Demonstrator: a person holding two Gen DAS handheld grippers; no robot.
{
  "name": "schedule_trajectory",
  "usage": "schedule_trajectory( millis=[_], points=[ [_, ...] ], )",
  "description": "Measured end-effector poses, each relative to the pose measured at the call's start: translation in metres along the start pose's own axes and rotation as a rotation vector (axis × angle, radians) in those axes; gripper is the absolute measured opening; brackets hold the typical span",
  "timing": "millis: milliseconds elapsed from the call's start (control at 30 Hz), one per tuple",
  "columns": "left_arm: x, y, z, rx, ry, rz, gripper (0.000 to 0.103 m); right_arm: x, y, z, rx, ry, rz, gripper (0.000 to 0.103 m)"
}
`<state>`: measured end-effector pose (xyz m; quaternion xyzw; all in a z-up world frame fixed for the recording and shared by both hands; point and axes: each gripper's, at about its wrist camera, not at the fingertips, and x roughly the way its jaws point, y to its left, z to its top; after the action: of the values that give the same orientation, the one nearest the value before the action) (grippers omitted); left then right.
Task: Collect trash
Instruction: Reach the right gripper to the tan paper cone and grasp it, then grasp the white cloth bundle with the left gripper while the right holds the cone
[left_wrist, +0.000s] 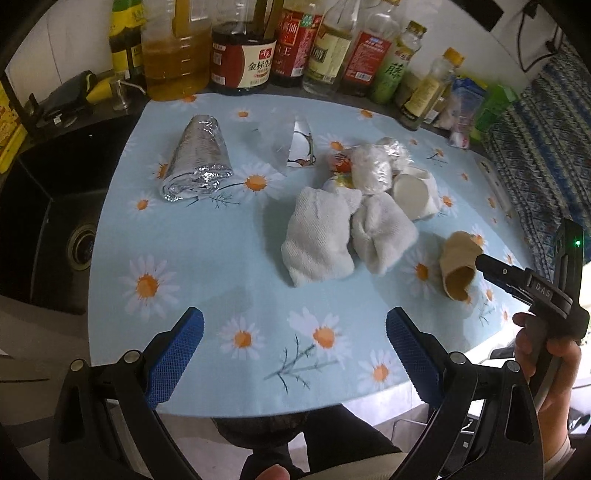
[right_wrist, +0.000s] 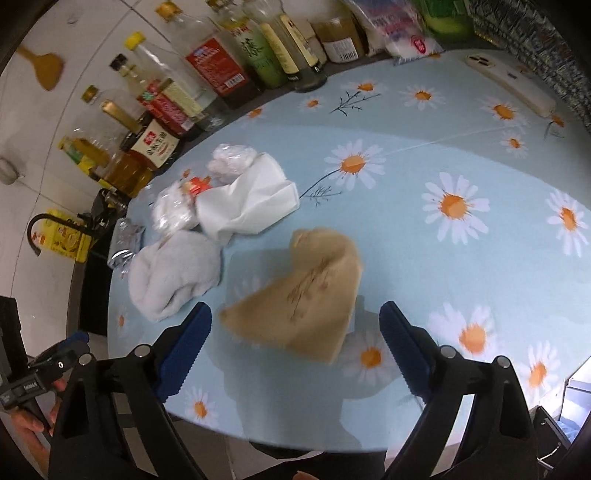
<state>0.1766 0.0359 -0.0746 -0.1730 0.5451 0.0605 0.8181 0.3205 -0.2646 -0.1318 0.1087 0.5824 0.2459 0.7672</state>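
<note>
Trash lies on a round table with a daisy cloth (left_wrist: 207, 258): a crumpled foil roll (left_wrist: 199, 158), two white cloth wads (left_wrist: 317, 236), a plastic-wrapped ball (left_wrist: 371, 170), a white cup (left_wrist: 410, 197) and a brown paper cone (left_wrist: 458, 266). My left gripper (left_wrist: 295, 325) hangs open over the near table edge with nothing between its fingers. My right gripper (right_wrist: 295, 314) is open around the brown paper cone (right_wrist: 306, 295), its pads clear of it on both sides. In the left wrist view, one right finger (left_wrist: 495, 271) sits beside the cone.
Oil and sauce bottles (left_wrist: 240, 55) line the back edge. A dark sink (left_wrist: 55, 229) lies left of the table. A white power strip (right_wrist: 509, 81) rests at the far right, near a patterned fabric (left_wrist: 535, 166). White tissue (right_wrist: 251, 203) lies behind the cone.
</note>
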Motion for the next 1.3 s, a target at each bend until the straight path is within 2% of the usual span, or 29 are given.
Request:
schedule_trajectory(
  millis=[100,167,233,433,800,1067,1133,1300],
  points=[
    [0.009,-0.001,0.007,-0.003,0.014,-0.006,0.096,0.01,-0.004,0.007,0.024,0.021,0.005,0.084],
    [0.014,-0.002,0.01,0.0,0.02,-0.01,0.096,0.016,-0.006,0.01,0.038,0.035,0.005,0.077],
    [0.018,-0.002,0.015,0.002,0.025,-0.017,0.096,0.022,-0.008,0.013,0.053,0.054,0.016,0.075],
    [0.026,-0.003,0.025,0.01,0.031,-0.027,0.096,0.027,-0.01,0.018,0.075,0.067,0.005,0.051],
    [0.043,-0.011,0.04,0.038,0.037,-0.038,0.095,0.002,-0.013,0.014,0.07,0.013,0.015,0.051],
    [0.06,-0.021,0.054,0.094,0.041,0.009,0.095,-0.021,0.0,0.01,-0.003,-0.025,0.053,0.051],
    [0.068,-0.023,0.057,0.112,0.055,0.023,0.083,-0.022,0.004,0.01,-0.019,-0.024,0.069,0.051],
    [0.085,-0.022,0.062,0.126,0.088,0.035,0.067,-0.022,0.01,0.011,-0.056,-0.024,0.079,0.051]
  ],
)
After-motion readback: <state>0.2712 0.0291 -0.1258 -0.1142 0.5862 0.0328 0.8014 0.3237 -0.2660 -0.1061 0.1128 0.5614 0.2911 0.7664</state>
